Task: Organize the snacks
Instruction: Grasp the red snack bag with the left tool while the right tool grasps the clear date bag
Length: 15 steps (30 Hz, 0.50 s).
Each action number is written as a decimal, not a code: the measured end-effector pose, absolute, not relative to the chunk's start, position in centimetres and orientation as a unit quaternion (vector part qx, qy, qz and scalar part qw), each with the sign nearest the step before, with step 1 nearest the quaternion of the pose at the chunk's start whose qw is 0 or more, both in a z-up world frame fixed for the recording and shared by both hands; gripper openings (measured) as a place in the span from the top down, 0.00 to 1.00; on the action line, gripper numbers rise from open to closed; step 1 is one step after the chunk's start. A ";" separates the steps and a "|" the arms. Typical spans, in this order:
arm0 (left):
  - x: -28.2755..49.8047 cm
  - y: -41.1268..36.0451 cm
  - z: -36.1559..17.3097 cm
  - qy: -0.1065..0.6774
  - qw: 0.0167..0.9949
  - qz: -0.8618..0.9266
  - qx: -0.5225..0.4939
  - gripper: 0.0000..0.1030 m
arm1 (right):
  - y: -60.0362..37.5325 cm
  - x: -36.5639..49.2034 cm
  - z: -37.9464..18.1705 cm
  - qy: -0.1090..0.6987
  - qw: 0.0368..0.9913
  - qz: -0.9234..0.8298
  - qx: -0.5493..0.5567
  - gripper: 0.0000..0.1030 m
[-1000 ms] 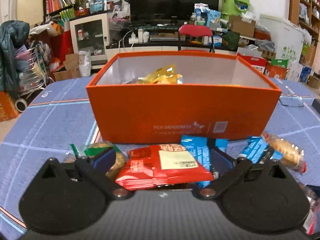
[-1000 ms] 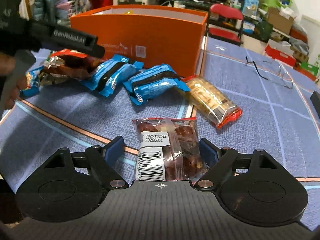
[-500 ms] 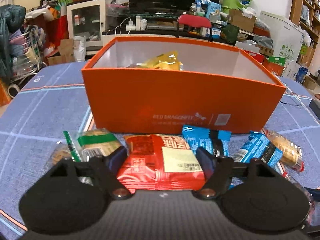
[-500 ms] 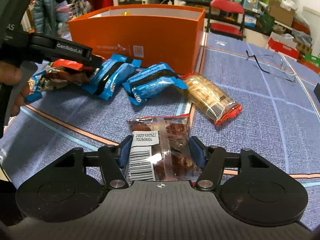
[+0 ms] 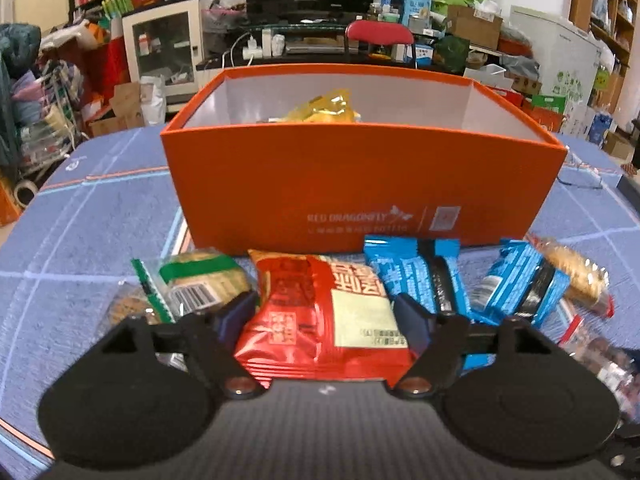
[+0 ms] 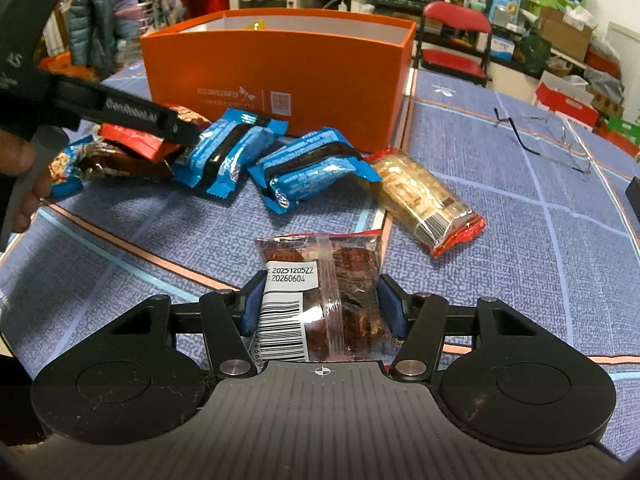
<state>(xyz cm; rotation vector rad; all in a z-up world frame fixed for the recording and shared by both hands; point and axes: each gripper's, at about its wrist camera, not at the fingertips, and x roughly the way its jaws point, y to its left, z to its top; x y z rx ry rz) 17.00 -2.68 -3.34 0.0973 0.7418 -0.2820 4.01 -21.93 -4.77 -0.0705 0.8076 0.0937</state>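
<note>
An orange box (image 5: 360, 184) stands on the blue table and holds a yellow snack bag (image 5: 324, 108). My left gripper (image 5: 326, 316) is shut on a red snack packet (image 5: 320, 312) and holds it just in front of the box. It also shows in the right wrist view (image 6: 132, 114), at the left. My right gripper (image 6: 320, 300) is shut on a clear packet of dark dried fruit (image 6: 324, 296), low over the table. Two blue packets (image 6: 228, 152) (image 6: 312, 166) and a biscuit packet (image 6: 424, 200) lie between it and the box (image 6: 280, 68).
A green-striped biscuit packet (image 5: 200, 284) lies left of the red one. Glasses (image 6: 548, 140) lie on the table at the right. A red chair (image 6: 456, 32) stands behind the table. A dark object (image 6: 634, 196) sits at the table's right edge.
Both grippers have closed on their packets. The left one has lifted the red packet and backed slightly from the box. The right gripper narrowed from wide open onto the dried fruit packet.
</note>
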 end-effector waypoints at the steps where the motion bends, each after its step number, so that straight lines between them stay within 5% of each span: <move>1: 17.0 -2.8 -3.4 0.360 0.921 -0.136 0.050 0.26 | -22.0 4.0 -4.8 0.393 0.918 0.046 -0.034 0.56; 15: 16.2 -3.0 -2.3 0.355 0.923 -0.139 0.060 0.35 | -22.2 3.9 -4.8 0.396 0.916 0.051 -0.034 0.56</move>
